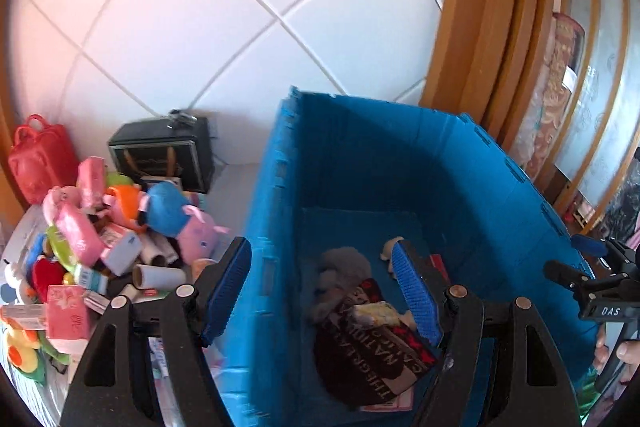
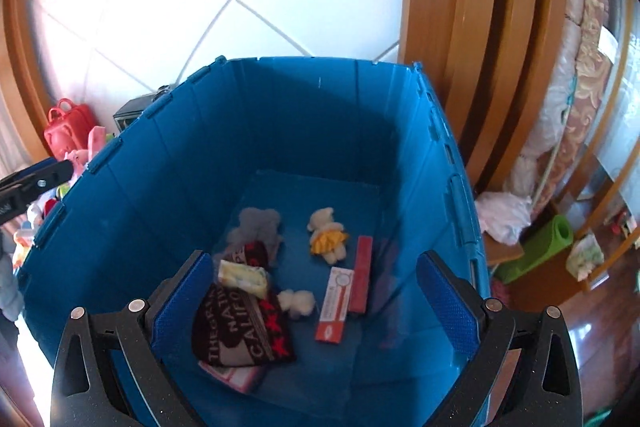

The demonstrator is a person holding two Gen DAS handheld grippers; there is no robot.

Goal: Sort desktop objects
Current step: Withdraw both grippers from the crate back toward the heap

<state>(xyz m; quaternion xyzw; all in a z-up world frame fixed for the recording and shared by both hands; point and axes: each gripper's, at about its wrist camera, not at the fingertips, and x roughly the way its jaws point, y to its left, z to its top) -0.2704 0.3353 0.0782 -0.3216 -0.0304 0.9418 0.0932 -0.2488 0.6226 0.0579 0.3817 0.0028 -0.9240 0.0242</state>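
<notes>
A blue plastic crate [image 1: 360, 163] [image 2: 160, 163] holds a dark knit hat [image 2: 240, 331], a grey plush [image 2: 256, 223], a small yellow-dressed doll [image 2: 328, 235], red-and-white boxes [image 2: 336, 303] and a yellow packet [image 2: 242, 277]. My left gripper [image 1: 324, 287] is open and empty, straddling the crate's left wall. My right gripper [image 2: 316, 303] is open and empty above the crate's inside; it also shows at the right edge of the left wrist view [image 1: 592, 279]. A heap of toys and boxes [image 1: 100, 247] lies left of the crate.
A red toy case [image 1: 38, 159] and a dark box [image 1: 164, 155] stand behind the heap by the white tiled wall [image 1: 240, 7]. A wooden door frame [image 2: 480, 47], rolled bedding [image 2: 576, 87] and a green mat [image 2: 536, 247] lie right of the crate.
</notes>
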